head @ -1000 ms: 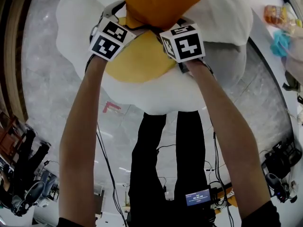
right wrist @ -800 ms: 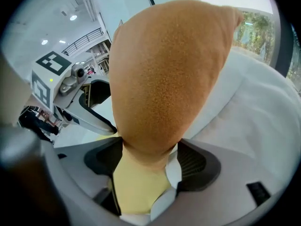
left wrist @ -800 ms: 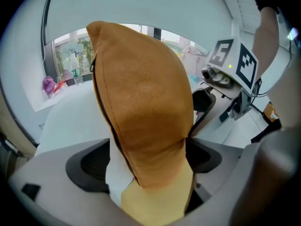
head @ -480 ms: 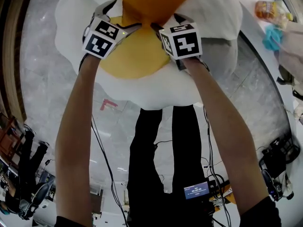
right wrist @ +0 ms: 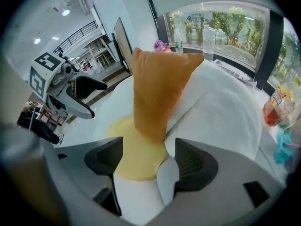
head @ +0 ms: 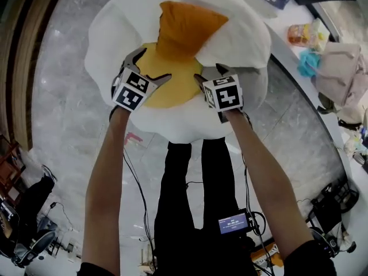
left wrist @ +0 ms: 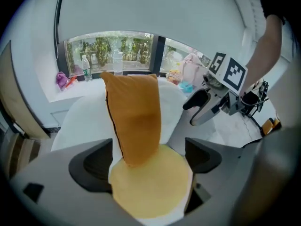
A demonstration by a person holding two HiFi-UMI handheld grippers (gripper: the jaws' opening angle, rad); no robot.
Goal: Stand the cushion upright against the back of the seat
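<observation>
The orange cushion [head: 187,27] stands upright on the round yellow seat pad [head: 172,82], leaning on the white padded back of the seat [head: 115,45]. My left gripper [head: 150,66] hovers open over the pad's left side, clear of the cushion. My right gripper [head: 210,73] is open over the pad's right edge, also apart from it. In the left gripper view the cushion [left wrist: 134,121] rises beyond the empty jaws, with the right gripper [left wrist: 202,109] off to the right. The right gripper view shows the cushion [right wrist: 157,93] ahead and nothing between the jaws.
A white ledge [head: 299,56] runs behind and right of the seat with a snack bag [head: 299,34], a teal cloth [head: 309,62] and a beige bag [head: 339,68]. Bottles [left wrist: 116,62] stand on the windowsill. Cables [head: 135,188] trail over the marble floor by the person's legs.
Both grippers have drawn back and up from the cushion's lower corners toward the person. The cushion stays upright against the seat back, now fully in view.
</observation>
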